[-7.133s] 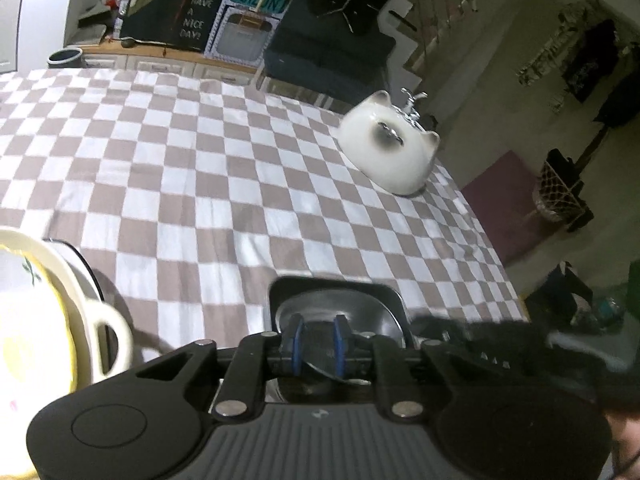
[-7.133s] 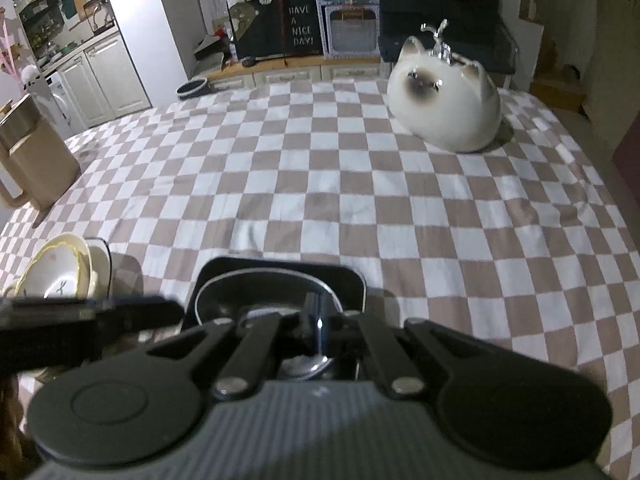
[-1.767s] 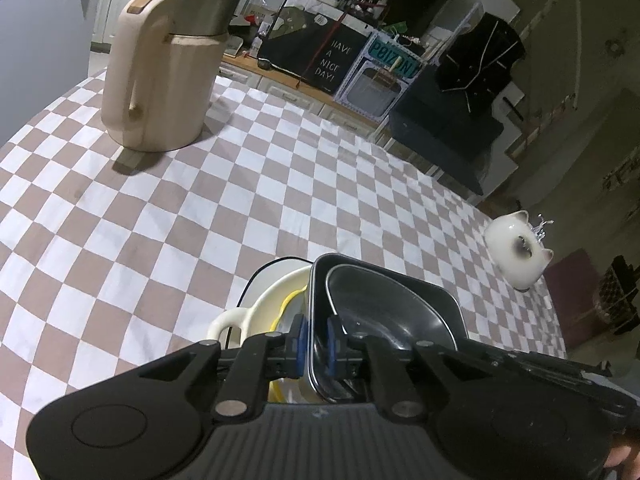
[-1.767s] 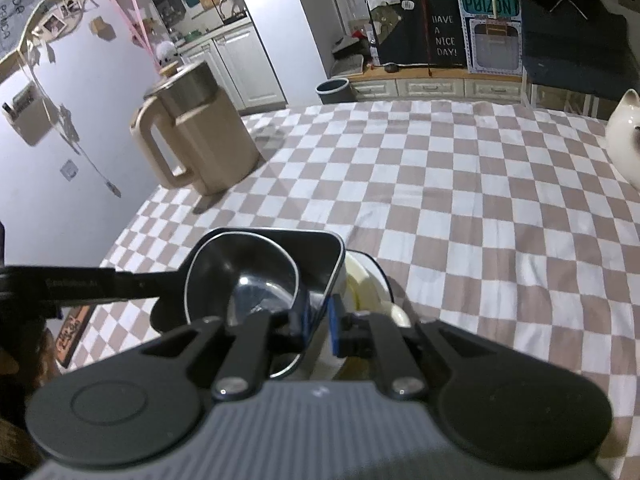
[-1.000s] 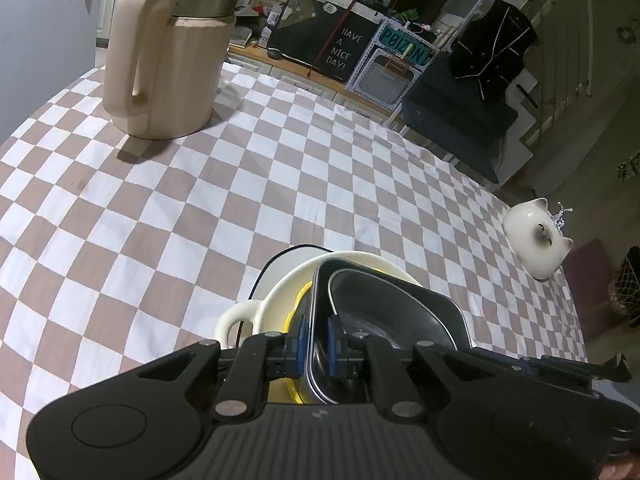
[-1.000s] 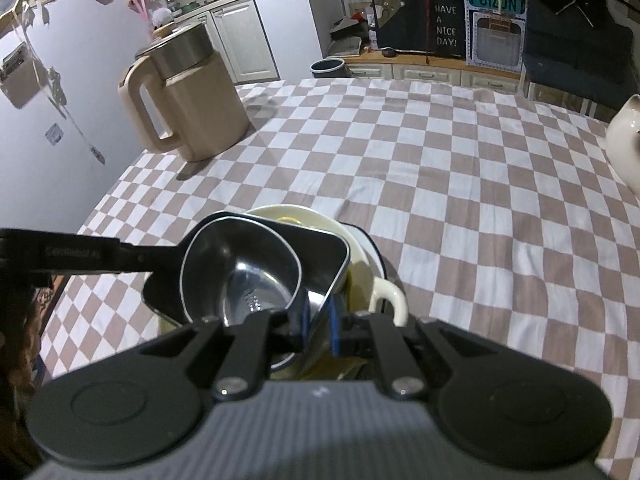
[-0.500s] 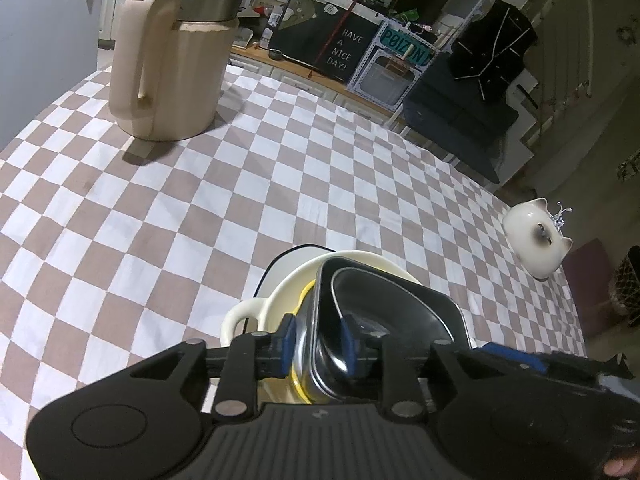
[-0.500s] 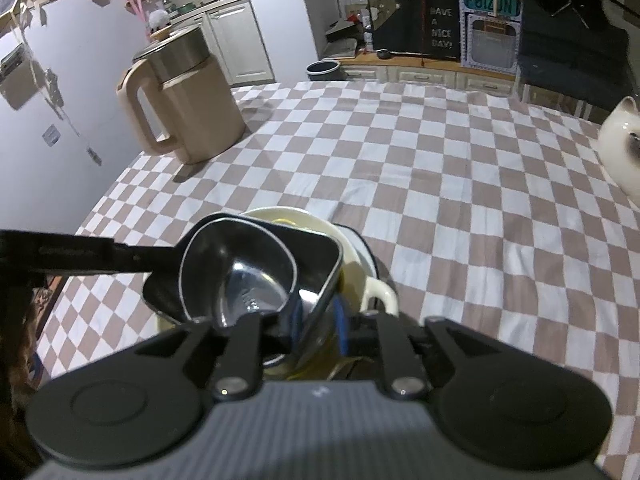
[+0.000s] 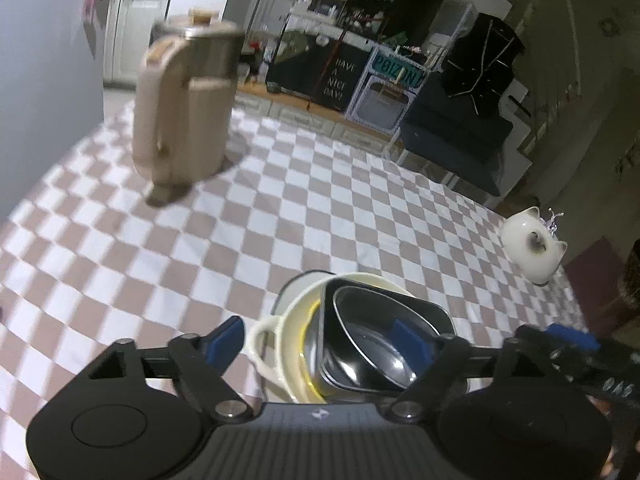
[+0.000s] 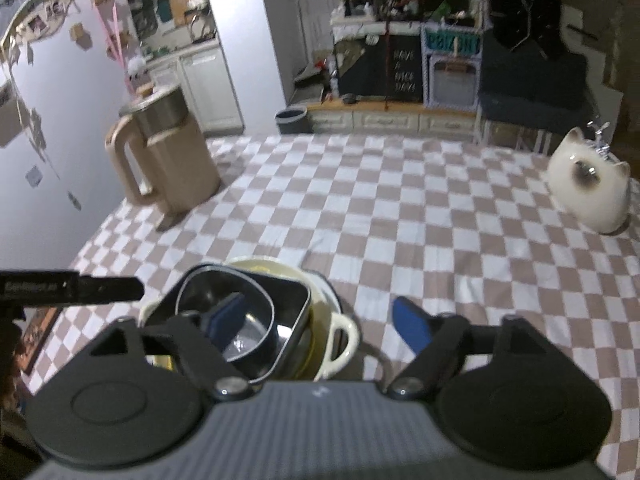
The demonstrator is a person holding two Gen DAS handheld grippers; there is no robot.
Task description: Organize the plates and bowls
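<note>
Both my grippers gape wide, empty — dark tray sits crooked in cream bowl, may slide off.

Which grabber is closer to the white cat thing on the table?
Probably the right gripper, judging by each view. The cat figurine sits far off to its right; from the left gripper, it looks smaller and farther.
</note>
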